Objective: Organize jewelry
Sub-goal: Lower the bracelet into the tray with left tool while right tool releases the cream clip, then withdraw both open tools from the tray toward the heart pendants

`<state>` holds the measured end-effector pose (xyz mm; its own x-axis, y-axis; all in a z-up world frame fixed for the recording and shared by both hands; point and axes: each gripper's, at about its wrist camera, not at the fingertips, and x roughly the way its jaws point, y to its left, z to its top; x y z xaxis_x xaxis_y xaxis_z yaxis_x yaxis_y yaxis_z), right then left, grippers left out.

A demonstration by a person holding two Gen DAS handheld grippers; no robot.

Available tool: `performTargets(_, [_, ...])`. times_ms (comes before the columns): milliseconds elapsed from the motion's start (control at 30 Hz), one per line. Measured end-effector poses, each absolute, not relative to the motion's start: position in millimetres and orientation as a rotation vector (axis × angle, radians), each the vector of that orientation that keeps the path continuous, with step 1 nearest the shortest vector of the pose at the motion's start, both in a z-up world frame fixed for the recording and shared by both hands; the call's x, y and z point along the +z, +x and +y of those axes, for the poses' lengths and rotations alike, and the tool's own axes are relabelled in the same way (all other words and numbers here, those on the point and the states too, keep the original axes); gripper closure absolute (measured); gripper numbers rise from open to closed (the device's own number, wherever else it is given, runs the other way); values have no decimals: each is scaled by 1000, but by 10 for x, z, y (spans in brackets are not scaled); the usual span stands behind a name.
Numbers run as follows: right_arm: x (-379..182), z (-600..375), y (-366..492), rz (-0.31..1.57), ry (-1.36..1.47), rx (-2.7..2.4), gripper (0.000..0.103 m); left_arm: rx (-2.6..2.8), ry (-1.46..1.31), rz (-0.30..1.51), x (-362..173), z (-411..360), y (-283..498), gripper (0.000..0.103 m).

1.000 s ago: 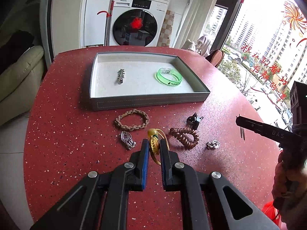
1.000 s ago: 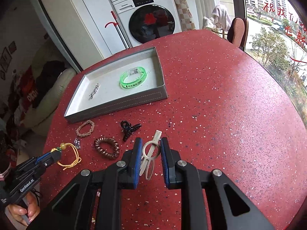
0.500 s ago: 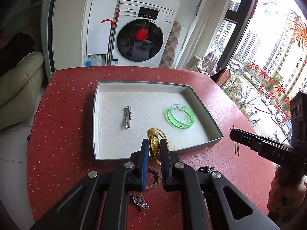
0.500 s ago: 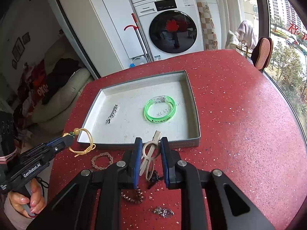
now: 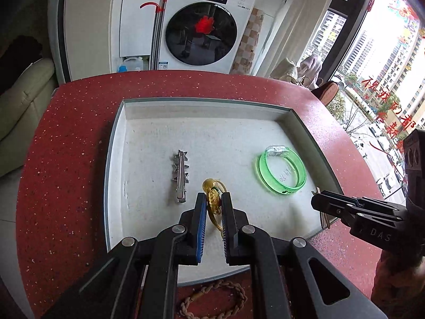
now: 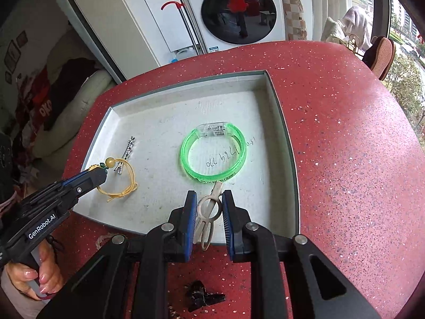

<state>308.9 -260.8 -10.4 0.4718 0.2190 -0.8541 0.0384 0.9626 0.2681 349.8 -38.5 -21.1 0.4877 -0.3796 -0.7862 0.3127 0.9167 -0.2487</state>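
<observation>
My left gripper [image 5: 213, 199] is shut on a yellow cord bracelet [image 5: 212, 199] with a bead and holds it over the near part of the grey tray [image 5: 114, 143]; the bracelet also shows in the right wrist view [image 6: 124, 183]. My right gripper [image 6: 209, 199] is shut on a beige hair clip [image 6: 208, 210], held above the tray's front edge [image 6: 294, 212]. In the tray lie a green bangle [image 5: 281, 171] and a silver star hair clip [image 5: 180, 175]. The bangle [image 6: 212, 154] and silver clip [image 6: 126, 154] show in the right wrist view too.
The tray sits on a red speckled round table [image 5: 66, 159]. A brown braided bracelet [image 5: 212, 300] lies in front of the tray. A black claw clip [image 6: 203, 296] lies near me on the table. A washing machine [image 5: 204, 26] stands behind the table.
Both grippers have moved forward from the loose jewelry toward the tray, each carrying its item. They now hang over the tray's near part.
</observation>
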Motion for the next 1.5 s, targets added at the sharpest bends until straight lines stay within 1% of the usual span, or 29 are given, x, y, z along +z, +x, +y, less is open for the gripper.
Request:
performTargets(300, [-354,-2677,3297,1126,298,88,82,-345,22,979,-375,-500,3634,74])
performTargets(600, [-359,-2656,3336,1098,263,84,81,-278,117,954,-441,-603,3604,73])
performTargets(633, [-359,-2650,3339,1096,261,88,78,-270,118,952,-439,-594,3595,73])
performTargets(733, [-346,-2624,3311,1085,288,110,58,-253,116,949,-420,-573,3568,73])
performTargets(767, [-332,-2625,3304,1081,294,114,54,-254,116,948,-413,-570,3566,73])
performTargets(967, [-183,-2614,3206,1033,320,114,49,-256,120,932,-367,-543,3549,73])
performTargets(1133, [-43,-2653,3134,998,349,116,49,-253,111,936,-359,-538,3548,73])
performTargets(1333, [60,-2700,3057,964,354,104,43,-254,110,900,-242,-526,3482,73])
performTargets(1500, [97,-2730,3017,948,369,101,42,-264,93,879,-133,-481,3412,73])
